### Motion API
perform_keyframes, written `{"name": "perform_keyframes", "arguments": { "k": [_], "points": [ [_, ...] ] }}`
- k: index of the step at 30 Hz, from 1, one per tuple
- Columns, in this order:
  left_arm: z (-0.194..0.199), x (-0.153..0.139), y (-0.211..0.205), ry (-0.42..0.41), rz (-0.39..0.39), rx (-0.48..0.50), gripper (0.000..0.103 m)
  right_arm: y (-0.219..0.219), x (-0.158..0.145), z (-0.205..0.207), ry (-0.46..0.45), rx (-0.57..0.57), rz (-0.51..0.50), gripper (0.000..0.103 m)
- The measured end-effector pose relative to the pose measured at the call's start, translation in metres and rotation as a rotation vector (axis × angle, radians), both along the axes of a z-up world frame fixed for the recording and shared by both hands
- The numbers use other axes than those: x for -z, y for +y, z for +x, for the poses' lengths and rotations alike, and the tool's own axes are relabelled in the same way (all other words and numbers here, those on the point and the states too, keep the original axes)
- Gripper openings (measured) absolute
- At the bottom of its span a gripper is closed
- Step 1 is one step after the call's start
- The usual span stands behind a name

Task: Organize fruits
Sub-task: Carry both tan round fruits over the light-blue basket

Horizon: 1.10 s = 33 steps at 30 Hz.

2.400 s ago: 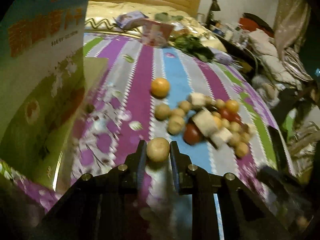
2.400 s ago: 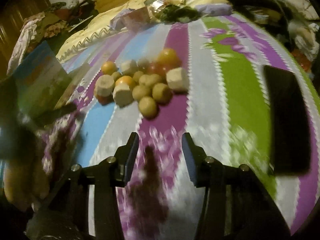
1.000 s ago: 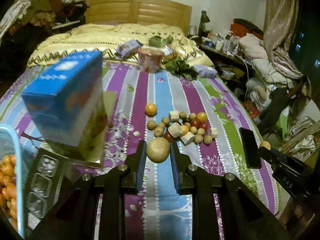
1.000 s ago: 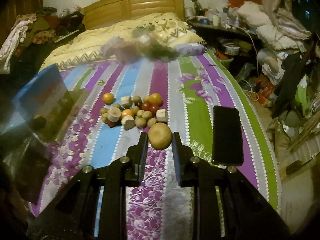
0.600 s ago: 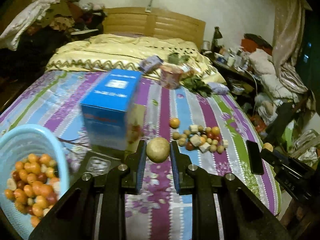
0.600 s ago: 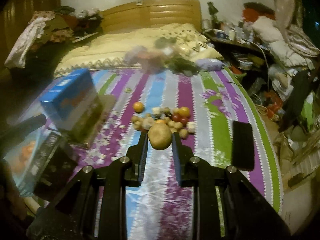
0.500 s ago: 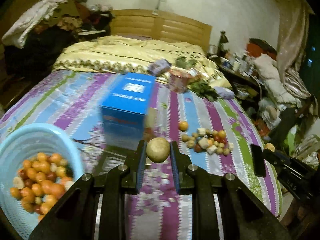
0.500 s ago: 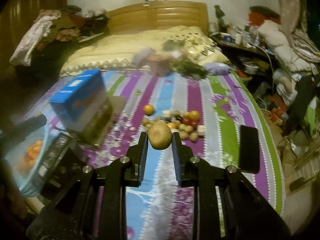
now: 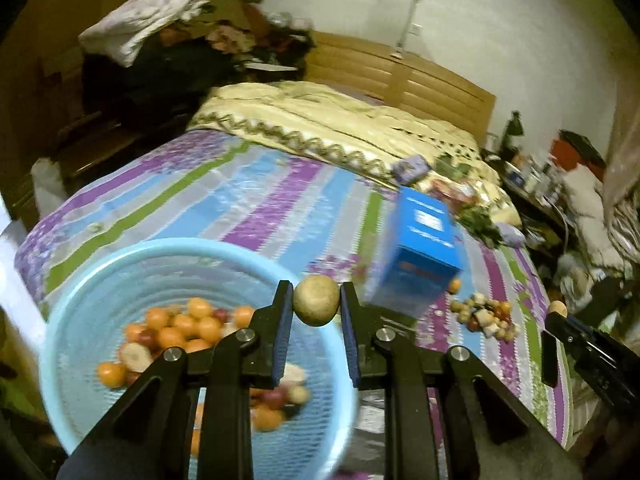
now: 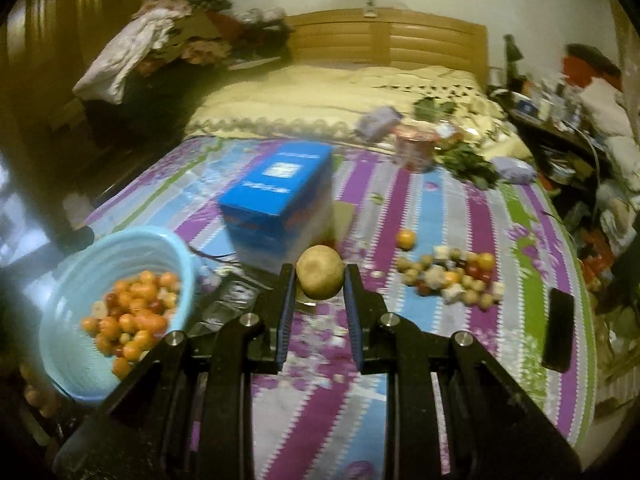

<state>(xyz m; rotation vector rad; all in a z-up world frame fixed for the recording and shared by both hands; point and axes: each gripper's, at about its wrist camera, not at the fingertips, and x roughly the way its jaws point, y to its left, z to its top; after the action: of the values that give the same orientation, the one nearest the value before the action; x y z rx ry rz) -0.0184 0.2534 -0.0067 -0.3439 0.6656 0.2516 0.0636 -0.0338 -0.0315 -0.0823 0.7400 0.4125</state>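
My left gripper (image 9: 316,304) is shut on a round tan fruit (image 9: 316,300) and holds it above the far rim of a light blue basket (image 9: 80,292) that holds several orange and red fruits. My right gripper (image 10: 320,278) is shut on a second round tan fruit (image 10: 320,276), held above the striped bedspread to the right of the basket (image 10: 168,248). A pile of loose fruits (image 10: 452,276) lies on the bedspread at right; it also shows in the left wrist view (image 9: 484,314).
A blue carton (image 10: 276,196) stands between the basket and the pile, also in the left wrist view (image 9: 420,252). A black phone (image 10: 558,328) lies near the bed's right edge. A pink cup (image 10: 414,150) and greens (image 10: 468,162) sit farther back. Clutter lines the right side.
Both grippers have swung left with their fruits. The blue basket has come under the left gripper and into the right wrist view; the fruit pile has slid to the right.
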Motion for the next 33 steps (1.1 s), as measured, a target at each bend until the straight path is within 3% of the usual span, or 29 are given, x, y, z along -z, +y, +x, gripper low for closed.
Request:
{"name": "perform_keyframes", "arguments": {
  "k": [10, 17, 23, 33],
  "points": [
    [-0.045, 0.004, 0.09, 0.012, -0.021, -0.14, 0.023, 0.09, -0.007, -0.011, 0.0, -0.135, -0.007, 0.025],
    [-0.064, 0.016, 0.131, 0.049, -0.041, -0.19, 0.023, 0.135, -0.003, -0.013, 0.028, -0.22, -0.024, 0.025],
    [-0.067, 0.032, 0.149, 0.117, -0.054, -0.183, 0.023, 0.165, 0.011, -0.012, 0.125, -0.305, -0.042, 0.025],
    [-0.055, 0.076, 0.155, 0.312, -0.116, -0.091, 0.023, 0.19, 0.05, -0.011, 0.31, -0.405, -0.131, 0.025]
  ]
}}
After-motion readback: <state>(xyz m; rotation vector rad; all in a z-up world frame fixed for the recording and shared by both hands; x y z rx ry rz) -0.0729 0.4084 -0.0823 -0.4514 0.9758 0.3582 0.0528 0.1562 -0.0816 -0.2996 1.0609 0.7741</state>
